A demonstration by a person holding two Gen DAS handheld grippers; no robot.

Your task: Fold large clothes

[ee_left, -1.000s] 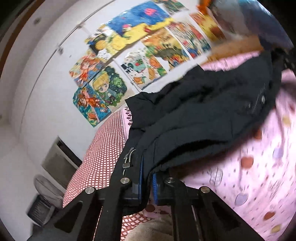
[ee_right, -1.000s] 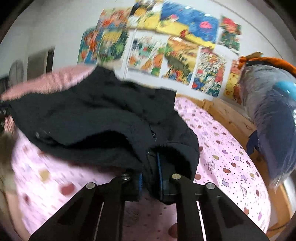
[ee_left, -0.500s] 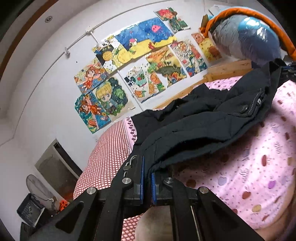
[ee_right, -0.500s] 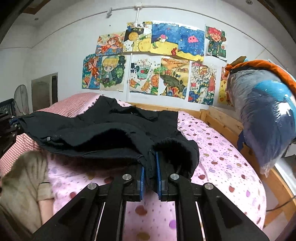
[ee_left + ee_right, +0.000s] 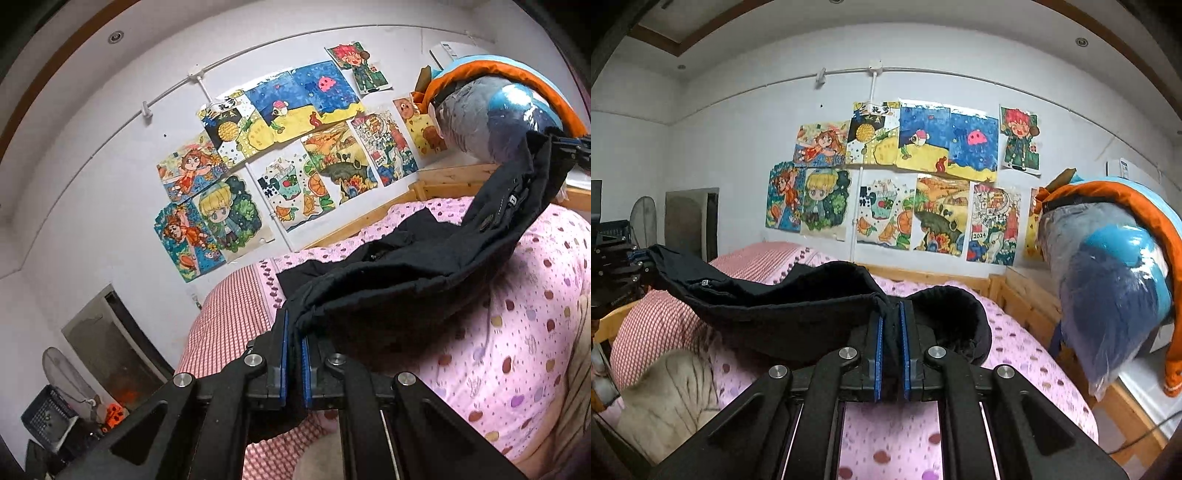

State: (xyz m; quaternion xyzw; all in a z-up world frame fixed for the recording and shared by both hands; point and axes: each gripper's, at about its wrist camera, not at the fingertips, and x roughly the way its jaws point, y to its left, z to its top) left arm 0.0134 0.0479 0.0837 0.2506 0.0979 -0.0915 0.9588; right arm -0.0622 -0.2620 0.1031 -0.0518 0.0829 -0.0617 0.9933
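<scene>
A black jacket (image 5: 424, 266) is held stretched above a pink spotted bedsheet (image 5: 517, 350), clamped at lower centre by the left gripper (image 5: 294, 354) and right gripper (image 5: 891, 347).

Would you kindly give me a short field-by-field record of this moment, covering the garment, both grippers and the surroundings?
garment: black jacket, lifted and stretched between the two grippers
left gripper: jaws shut on one edge of the jacket
right gripper: jaws shut on the opposite edge
surface below: bed with pink spotted sheet
far end: red checked pillow
wall: children's drawings
fold: not yet made
</scene>
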